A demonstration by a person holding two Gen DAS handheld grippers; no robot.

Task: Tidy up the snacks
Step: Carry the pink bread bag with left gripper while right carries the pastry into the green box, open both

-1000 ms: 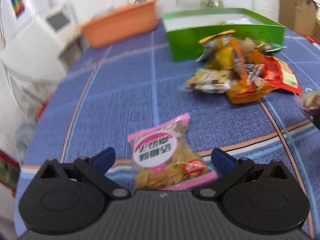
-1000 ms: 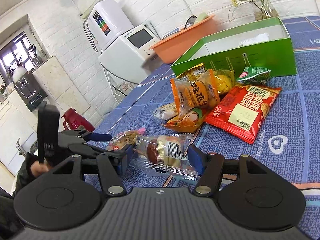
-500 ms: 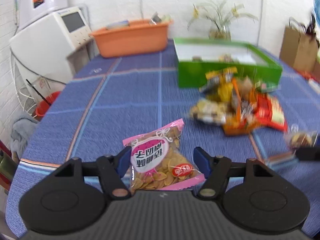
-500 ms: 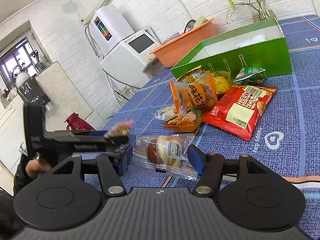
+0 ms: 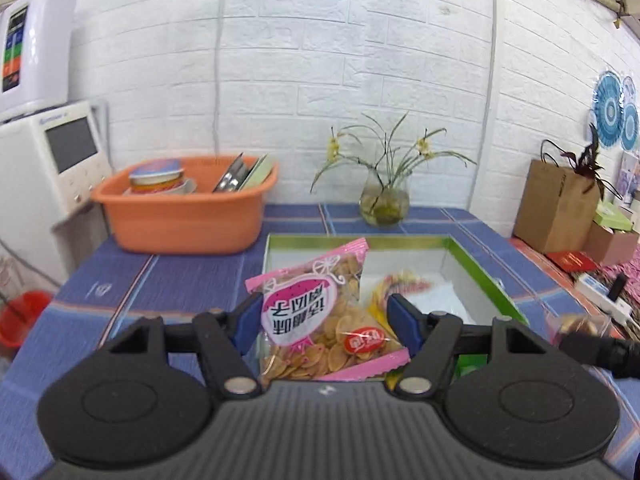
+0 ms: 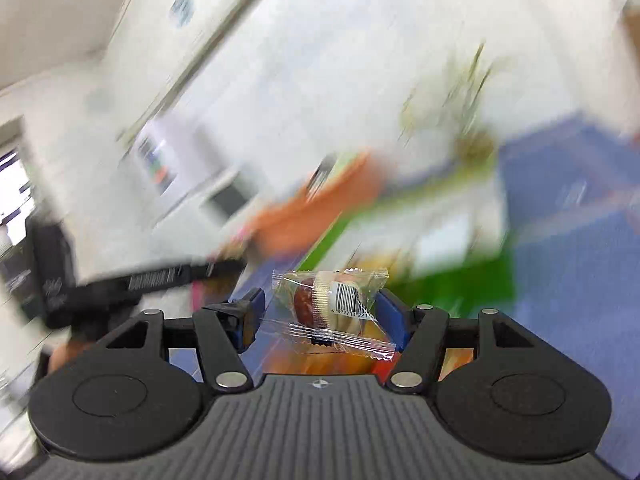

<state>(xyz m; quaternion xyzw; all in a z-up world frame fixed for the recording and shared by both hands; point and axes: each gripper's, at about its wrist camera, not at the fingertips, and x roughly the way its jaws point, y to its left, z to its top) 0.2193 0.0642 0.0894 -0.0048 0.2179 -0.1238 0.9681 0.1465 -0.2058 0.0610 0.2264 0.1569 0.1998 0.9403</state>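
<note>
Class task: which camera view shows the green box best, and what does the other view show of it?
The left wrist view: the green box is sharp, its open white inside visible behind the pink snack bag. The right wrist view shows it only as a motion-blurred green shape.

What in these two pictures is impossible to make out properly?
- Right wrist view: everything behind the clear-wrapped snack is motion-blurred; the green box and table are smears.
- Left wrist view: the pink snack bag and left gripper hide part of the green box's inside.
- Left wrist view: the right gripper is cut off at the edge, its packet blurred.
</note>
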